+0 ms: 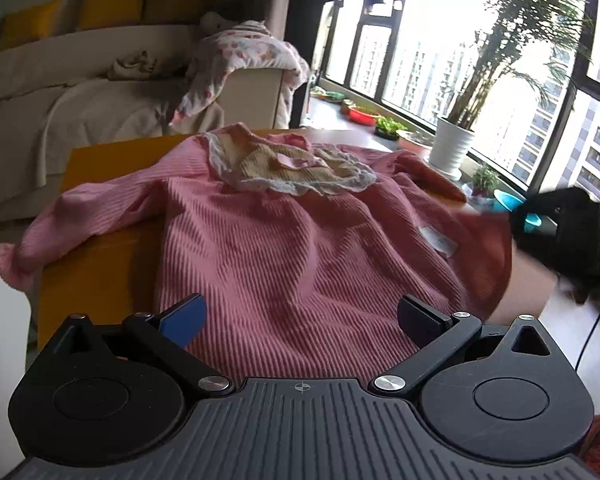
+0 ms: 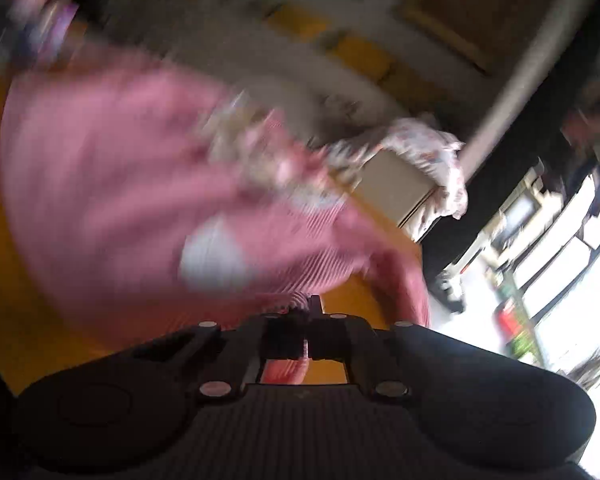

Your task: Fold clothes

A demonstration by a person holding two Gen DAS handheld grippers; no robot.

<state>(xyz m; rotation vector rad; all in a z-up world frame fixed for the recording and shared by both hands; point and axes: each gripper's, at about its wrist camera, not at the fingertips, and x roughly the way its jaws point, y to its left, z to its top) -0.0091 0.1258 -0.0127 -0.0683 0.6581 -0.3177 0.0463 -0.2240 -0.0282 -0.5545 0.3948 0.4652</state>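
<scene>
A pink ribbed sweater with a beige lace-trimmed collar lies spread on an orange table. Its left sleeve hangs over the table's left edge. My left gripper hovers open over the sweater's near hem, with nothing between its fingers. At the right edge of the left wrist view, my right gripper holds the sweater's right side lifted. The right wrist view is blurred and tilted; there my right gripper is shut on a fold of the pink sweater.
Behind the table stands a beige sofa with yellow cushions and a floral cloth over its arm. On the right, a window sill carries a potted plant in a white pot and several small bowls.
</scene>
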